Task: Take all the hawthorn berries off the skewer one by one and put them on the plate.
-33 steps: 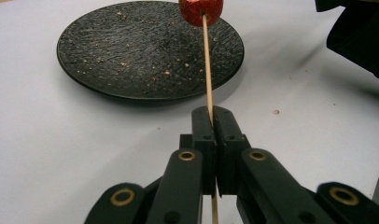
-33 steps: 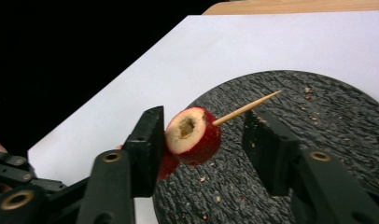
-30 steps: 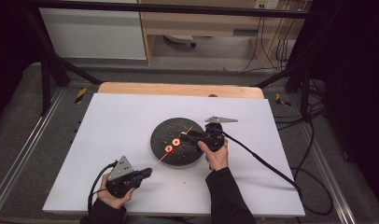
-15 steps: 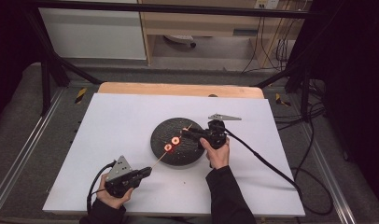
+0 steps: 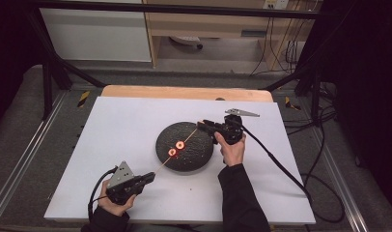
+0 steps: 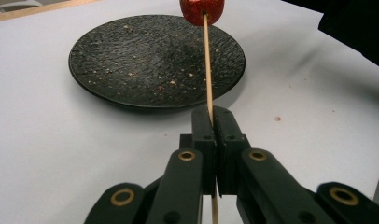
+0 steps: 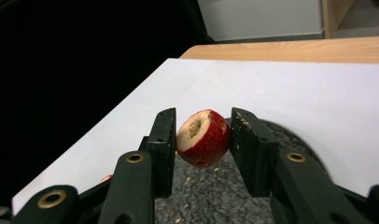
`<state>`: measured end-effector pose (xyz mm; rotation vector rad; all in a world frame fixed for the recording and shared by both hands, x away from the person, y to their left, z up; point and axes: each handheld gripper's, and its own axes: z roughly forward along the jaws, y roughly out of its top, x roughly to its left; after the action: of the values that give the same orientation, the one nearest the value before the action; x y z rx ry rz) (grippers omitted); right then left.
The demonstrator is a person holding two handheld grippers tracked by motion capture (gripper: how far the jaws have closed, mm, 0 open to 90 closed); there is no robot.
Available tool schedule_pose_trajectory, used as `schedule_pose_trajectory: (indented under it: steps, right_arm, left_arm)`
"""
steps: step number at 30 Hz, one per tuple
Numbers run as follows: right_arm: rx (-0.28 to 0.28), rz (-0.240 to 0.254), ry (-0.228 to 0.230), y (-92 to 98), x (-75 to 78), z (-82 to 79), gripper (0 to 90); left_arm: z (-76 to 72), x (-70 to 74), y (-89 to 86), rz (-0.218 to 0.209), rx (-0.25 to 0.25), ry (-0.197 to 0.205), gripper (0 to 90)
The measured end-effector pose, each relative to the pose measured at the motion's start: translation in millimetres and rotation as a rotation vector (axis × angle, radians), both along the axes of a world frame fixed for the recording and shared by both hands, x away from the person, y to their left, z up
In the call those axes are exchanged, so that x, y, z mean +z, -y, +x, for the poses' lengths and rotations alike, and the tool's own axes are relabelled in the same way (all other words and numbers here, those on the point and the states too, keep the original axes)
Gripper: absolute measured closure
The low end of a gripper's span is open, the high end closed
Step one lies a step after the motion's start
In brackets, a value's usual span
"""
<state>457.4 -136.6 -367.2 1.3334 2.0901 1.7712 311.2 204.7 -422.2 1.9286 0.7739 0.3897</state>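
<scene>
While the left gripper (image 6: 214, 122) pinches a skewer (image 6: 207, 60), the right gripper (image 7: 202, 142) clamps red fruit (image 7: 204, 137) above the plate (image 5: 184, 145).

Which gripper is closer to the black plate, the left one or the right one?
The right. The right gripper is at the black plate's far right rim, holding a red fruit piece. The left gripper sits off the plate, toward the person, gripping the skewer.

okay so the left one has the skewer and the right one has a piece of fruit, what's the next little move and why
Probably bring the right hand-held gripper with its cored red fruit piece down along the thin wooden skewer, towards the two red pieces already threaded above the round black plate. The left hand-held gripper clamps the skewer's lower end.
</scene>
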Motion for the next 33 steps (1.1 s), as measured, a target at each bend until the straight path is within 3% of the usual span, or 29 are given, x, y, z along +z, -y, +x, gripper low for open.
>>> schedule_pose_trajectory:
  steps: [9, 21, 22, 25, 33]
  right_arm:
    - [-0.043, -0.045, 0.0, 8.8, 1.9, 9.3, 62.8]
    - [0.013, -0.15, -0.071, -19.1, -43.4, 10.1, 62.7]
    - [0.025, -0.177, -0.08, -24.7, -53.5, 9.6, 62.7]
    - [0.039, -0.206, -0.098, -30.6, -64.8, 8.2, 62.7]
    - [0.069, -0.258, -0.122, -37.8, -80.9, 5.8, 62.5]
  left_arm:
    - [1.3, 1.1, -5.1, -0.011, 0.024, 0.004, 88.0]
    - [2.1, 0.5, -5.8, -0.012, 0.034, 0.001, 87.9]
    - [2.2, 0.3, -5.7, -0.009, 0.034, 0.002, 87.9]
    - [2.5, 0.0, -5.4, -0.009, 0.034, -0.001, 88.0]
    - [3.4, -1.7, -4.1, -0.007, 0.033, -0.011, 87.9]
